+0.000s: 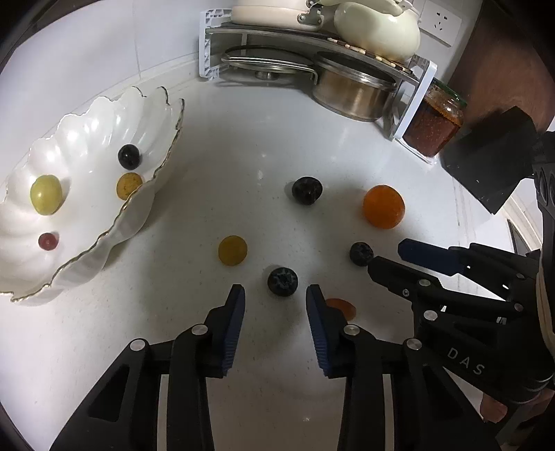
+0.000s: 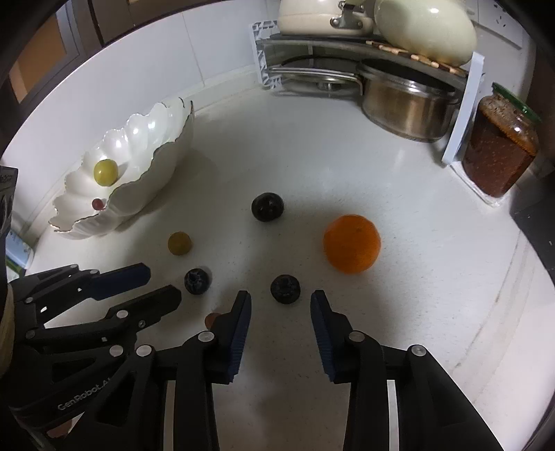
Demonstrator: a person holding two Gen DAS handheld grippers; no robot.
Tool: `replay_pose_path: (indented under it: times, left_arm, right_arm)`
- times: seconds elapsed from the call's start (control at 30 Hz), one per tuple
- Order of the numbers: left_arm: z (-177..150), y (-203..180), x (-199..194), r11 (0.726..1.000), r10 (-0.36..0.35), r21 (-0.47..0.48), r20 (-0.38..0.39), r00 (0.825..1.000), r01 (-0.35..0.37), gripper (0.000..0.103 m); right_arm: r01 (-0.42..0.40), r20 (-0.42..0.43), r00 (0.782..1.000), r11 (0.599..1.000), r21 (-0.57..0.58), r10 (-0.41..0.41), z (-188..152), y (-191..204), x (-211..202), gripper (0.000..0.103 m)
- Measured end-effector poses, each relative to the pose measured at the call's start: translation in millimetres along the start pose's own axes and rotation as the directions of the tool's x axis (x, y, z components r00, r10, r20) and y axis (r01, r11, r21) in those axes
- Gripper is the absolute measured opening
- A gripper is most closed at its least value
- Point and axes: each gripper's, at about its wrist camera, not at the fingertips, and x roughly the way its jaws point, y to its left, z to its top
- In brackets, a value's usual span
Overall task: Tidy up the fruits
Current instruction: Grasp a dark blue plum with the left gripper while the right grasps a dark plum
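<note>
A white scalloped dish [image 1: 104, 114] [image 2: 163, 135] at the left holds a green grape [image 1: 46, 194] [image 2: 105, 172], a dark berry [image 1: 129, 156], a yellow fruit [image 1: 127, 184] and a small red one [image 1: 48, 241]. On the counter lie an orange [image 1: 383, 206] [image 2: 351, 244], a dark plum [image 1: 306, 190] [image 2: 267, 206], a yellow fruit [image 1: 232, 250] [image 2: 179, 243], two blueberries and a small orange fruit [image 1: 341, 308]. My left gripper [image 1: 275, 295] is open, just before one blueberry [image 1: 282, 281] [image 2: 197, 280]. My right gripper [image 2: 281, 300] is open, just before the other blueberry [image 2: 285, 288] [image 1: 360, 254].
A corner rack [image 1: 312, 38] at the back holds cream cookware, with a steel pot [image 1: 350, 90] [image 2: 406, 104] and a lid beneath. A jar of red sauce [image 1: 435, 119] [image 2: 499, 145] stands right of the rack. A wall socket [image 1: 440, 17] is behind.
</note>
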Motion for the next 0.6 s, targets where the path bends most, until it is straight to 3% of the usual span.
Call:
replay_pose_path:
  times: [0.23, 0.6]
  left_arm:
    - [4, 1, 8, 1.000, 0.004, 0.030, 0.006, 1.000, -0.004, 0.030]
    - [4, -3, 23, 0.998, -0.049, 0.042, -0.035, 0.998, 0.050, 0.029]
  right_arm:
    - [0.011, -0.016, 1.000, 1.000, -0.006, -0.012, 3, 0, 11, 0.034]
    - [0.018, -0.027, 0.999, 1.000, 0.005, -0.017, 3, -5, 16, 0.033]
